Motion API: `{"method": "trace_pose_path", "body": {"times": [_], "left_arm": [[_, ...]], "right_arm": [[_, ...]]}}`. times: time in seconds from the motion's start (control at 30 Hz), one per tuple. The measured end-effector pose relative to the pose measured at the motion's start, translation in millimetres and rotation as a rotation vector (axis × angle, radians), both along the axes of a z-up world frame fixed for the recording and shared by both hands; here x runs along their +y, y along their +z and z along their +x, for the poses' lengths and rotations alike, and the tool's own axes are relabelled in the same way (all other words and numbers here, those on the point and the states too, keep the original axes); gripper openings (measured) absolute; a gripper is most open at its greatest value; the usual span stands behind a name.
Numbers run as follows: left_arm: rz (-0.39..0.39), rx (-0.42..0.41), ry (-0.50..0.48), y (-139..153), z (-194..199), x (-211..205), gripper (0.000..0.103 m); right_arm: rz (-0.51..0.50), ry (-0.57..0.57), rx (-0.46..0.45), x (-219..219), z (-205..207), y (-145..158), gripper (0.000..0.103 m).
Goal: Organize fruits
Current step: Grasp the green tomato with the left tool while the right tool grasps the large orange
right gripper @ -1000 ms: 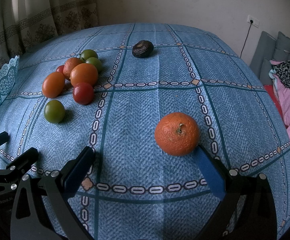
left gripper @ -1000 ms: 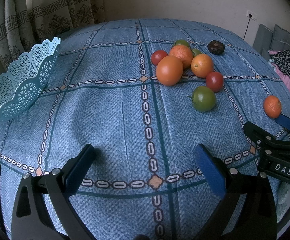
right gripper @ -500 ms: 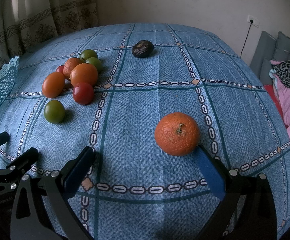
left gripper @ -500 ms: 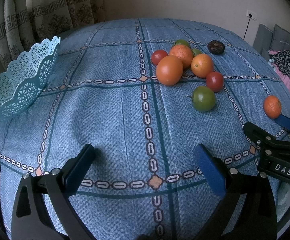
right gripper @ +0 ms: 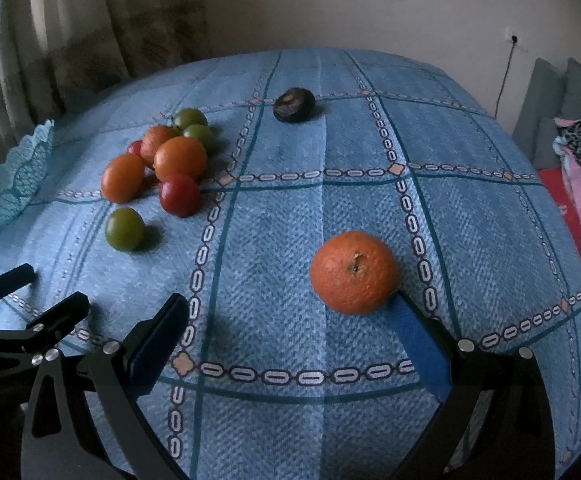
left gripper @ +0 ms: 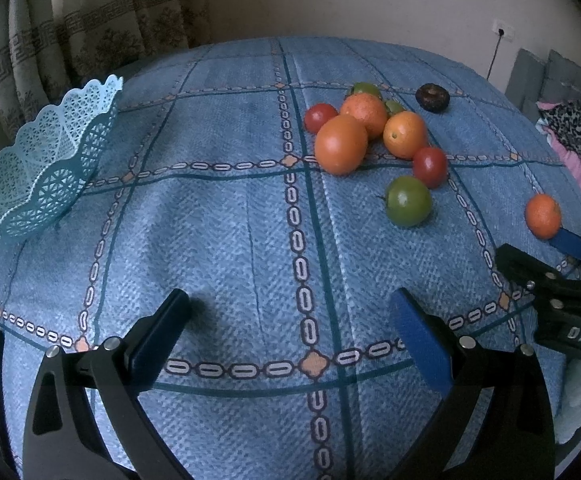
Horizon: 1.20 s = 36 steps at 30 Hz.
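The lone mandarin [right gripper: 353, 272] is found near the table's [right gripper: 470, 216] right edge, touching the blue finger of the spread, empty right hand-held gripper [right gripper: 290, 332], far nearer it than the equally spread left hand-held gripper [left gripper: 290, 332].

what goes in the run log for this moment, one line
left gripper: open, empty | right gripper: open, blue pad at lone orange | basket: no fruit visible | fruit cluster: on table
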<state>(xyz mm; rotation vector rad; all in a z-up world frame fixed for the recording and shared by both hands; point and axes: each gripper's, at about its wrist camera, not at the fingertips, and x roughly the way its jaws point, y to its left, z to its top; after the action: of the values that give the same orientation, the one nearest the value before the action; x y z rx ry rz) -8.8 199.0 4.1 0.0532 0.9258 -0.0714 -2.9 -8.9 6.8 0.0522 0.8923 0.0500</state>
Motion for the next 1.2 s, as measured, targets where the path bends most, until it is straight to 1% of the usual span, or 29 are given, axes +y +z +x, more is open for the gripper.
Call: {"method": "trace_pose_path", "body": {"times": [0.1,0.2,0.27,0.37,0.4,0.47,0.63,0.77,0.83,0.9,0.93,1.0,1.07,1.1,1.13,1.17,1.2], "left_arm": [[-0.004,-0.014,0.005,4.5,-0.3,2.0,0.101],[0.012,-0.042,0.001,12.1,0.0,0.1,0.101],[0.019,-0.058,-0.010,17.6,1.2,-2.9,0.101],[0.024,-0.072,-0.032,24.3,3.7,-10.3,0.101],[0.025,-0.075,-0.036,25.8,4.4,-12.7,0.101],[0.028,-0.079,-0.053,28.3,5.6,-20.6,0.101],[0.046,-0.094,-0.092,29.6,12.5,-40.2,0.101],[0.058,-0.099,-0.122,24.5,18.4,-54.2,0.101],[0.060,-0.096,-0.136,21.9,20.6,-59.8,0.101],[0.061,-0.102,-0.148,20.9,21.8,-63.8,0.100],[0.057,-0.102,-0.153,20.5,23.6,-64.3,0.096],[0.041,-0.090,-0.165,18.6,27.6,-65.4,0.082],[0.023,-0.075,-0.179,14.9,32.8,-66.4,0.074],[0.019,-0.068,-0.186,13.2,34.9,-67.7,0.068],[0.013,-0.060,-0.196,11.1,37.4,-71.1,0.064],[0.006,-0.055,-0.205,9.9,37.4,-71.8,0.056],[-0.002,-0.051,-0.215,8.3,37.6,-72.5,0.052]], "right_arm": [[0.005,0.001,-0.029,-7.6,-2.1,10.2,0.098],[0.018,0.005,-0.061,-16.4,-5.2,21.8,0.098],[0.044,0.000,-0.089,-25.0,-7.9,33.1,0.098],[0.075,-0.008,-0.118,-36.1,-7.8,39.3,0.098],[0.089,-0.016,-0.145,-42.5,-8.8,43.8,0.098],[0.082,-0.038,-0.169,-52.6,-8.8,50.6,0.098],[0.080,-0.048,-0.170,-58.3,-9.9,49.7,0.098],[0.055,-0.036,-0.142,-55.3,-10.1,41.5,0.098],[0.046,-0.031,-0.126,-53.0,-6.1,35.5,0.097],[0.042,-0.028,-0.111,-51.7,-4.5,31.0,0.093],[0.041,-0.026,-0.105,-51.1,-3.7,29.1,0.093],[0.037,-0.019,-0.093,-48.7,-1.9,24.6,0.089],[0.035,-0.012,-0.082,-46.5,-0.4,21.2,0.084],[0.035,-0.009,-0.074,-45.8,0.3,19.3,0.083],[0.034,-0.008,-0.070,-45.3,0.5,17.7,0.083],[0.034,-0.007,-0.069,-45.3,0.7,17.4,0.080],[0.036,-0.005,-0.062,-45.1,1.3,15.8,0.075]]}}
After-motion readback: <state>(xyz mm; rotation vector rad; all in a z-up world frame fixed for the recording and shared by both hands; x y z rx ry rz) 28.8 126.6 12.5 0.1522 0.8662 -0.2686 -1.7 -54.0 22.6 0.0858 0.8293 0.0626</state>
